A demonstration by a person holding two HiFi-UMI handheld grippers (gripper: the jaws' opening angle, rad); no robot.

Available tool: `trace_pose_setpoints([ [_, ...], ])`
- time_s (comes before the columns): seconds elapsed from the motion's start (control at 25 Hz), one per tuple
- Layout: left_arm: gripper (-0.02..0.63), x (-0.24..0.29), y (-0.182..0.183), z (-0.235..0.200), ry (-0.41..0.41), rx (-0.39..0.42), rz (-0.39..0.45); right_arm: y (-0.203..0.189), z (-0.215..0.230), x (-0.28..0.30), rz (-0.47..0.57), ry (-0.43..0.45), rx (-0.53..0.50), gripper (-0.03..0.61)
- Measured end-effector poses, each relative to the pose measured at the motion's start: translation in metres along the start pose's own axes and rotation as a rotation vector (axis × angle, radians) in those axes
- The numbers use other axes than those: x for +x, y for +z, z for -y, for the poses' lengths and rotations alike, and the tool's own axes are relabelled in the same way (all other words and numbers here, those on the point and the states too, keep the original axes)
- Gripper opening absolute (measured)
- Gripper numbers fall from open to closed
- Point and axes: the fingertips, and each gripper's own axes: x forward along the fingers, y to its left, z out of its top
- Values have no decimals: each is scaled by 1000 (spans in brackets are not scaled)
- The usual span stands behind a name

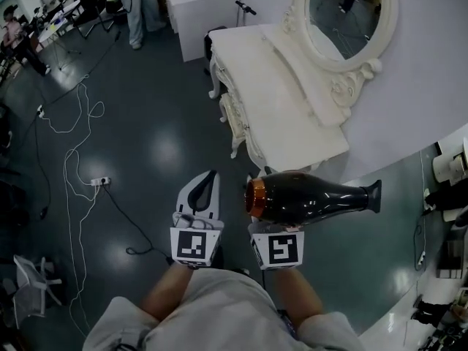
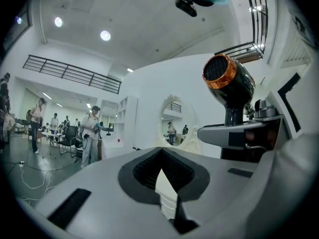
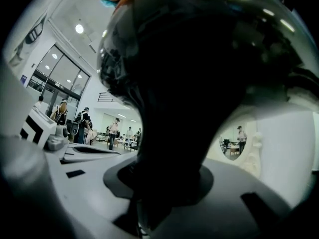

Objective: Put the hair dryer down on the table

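right claw: my right gripper (image 1: 273, 229) is clamped on the hair dryer (image 1: 307, 197). In the right gripper view its dark handle fills the gap between the jaws (image 3: 164, 183), with the body bulging overhead (image 3: 199, 83).
left claw: my left gripper (image 1: 207, 189) is closed with the tips meeting. Nothing sits between the jaws; in its own view (image 2: 162, 156) only a thin wedge of white furniture shows through the pads.
dryer pose: handle down in my grip, barrel lying level. Copper-ringed intake faces my left claw, black nozzle points off to the right in the head view. The left gripper view catches the copper grille end (image 2: 219, 72) up high on its right.
dryer location: in the air over the dark floor (image 1: 161, 152), not on the table. It is on my side of the table's near corner and not touching it.
table: white dressing table (image 1: 285, 115) ahead of me, top bare where I can see it. An oval mirror (image 1: 344, 13) in a carved frame stands at its back against the white wall.
claws relative: side by side, just apart, both marker cubes facing up at me.
floor: white cables (image 1: 73, 145) and a power strip (image 1: 100, 181) off to my left.
background: people standing and sitting far off at upper left.
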Motion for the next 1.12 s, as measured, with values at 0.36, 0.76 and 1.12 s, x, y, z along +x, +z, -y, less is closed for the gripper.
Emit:
trace_pose_setpoints([
  [0.36,6,34,-5,-85,-3,5,-10,8,-20,91,27,-28,-14,143],
  [0.76,8,70,-13,-129,-7,-12,-21,1,-27,149,10,-37,-12,141],
  [1.12,8,154,-23,-172,-1,-18,-49,-5,3,241,19,-38,-1,140],
])
